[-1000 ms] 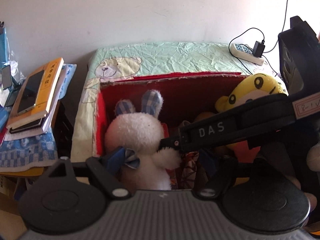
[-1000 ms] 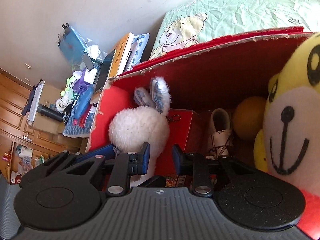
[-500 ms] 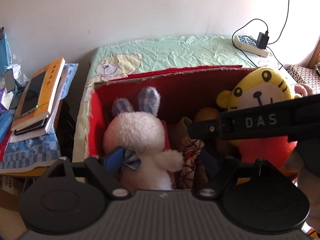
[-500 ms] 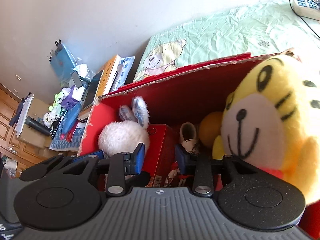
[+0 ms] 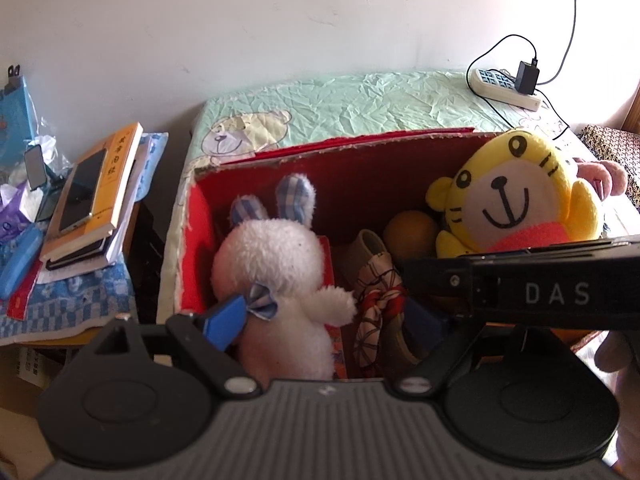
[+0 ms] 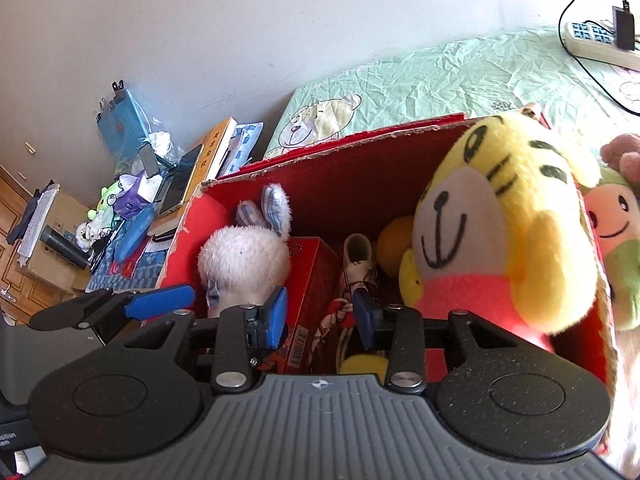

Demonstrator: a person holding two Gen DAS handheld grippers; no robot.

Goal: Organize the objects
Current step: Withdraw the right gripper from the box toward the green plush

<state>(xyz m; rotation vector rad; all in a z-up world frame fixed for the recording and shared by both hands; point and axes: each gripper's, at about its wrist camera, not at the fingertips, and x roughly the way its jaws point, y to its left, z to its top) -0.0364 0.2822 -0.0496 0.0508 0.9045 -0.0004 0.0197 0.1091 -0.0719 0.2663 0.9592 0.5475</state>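
Toys fill the red box (image 5: pixel 192 240): a white rabbit (image 5: pixel 276 264) sits at its left end, a small shoe (image 5: pixel 376 276) and an orange ball (image 5: pixel 412 232) lie in the middle, and a yellow tiger (image 5: pixel 516 200) leans at the right end. Over the last second the right gripper (image 6: pixel 320 312) has pulled back and up from beside the rabbit, so in the left wrist view it now crosses only the lower right corner, and the tiger's whole face is in sight. Its jaws stand partly open with nothing between them. The left gripper (image 5: pixel 320 320) hangs at the near wall, jaws wide; the rabbit sits between its fingers but I cannot tell if they touch it. My reading is that the rabbit has just been placed and freed, and a pink-and-green doll (image 6: pixel 616 248) outside the right wall looks like the next item.
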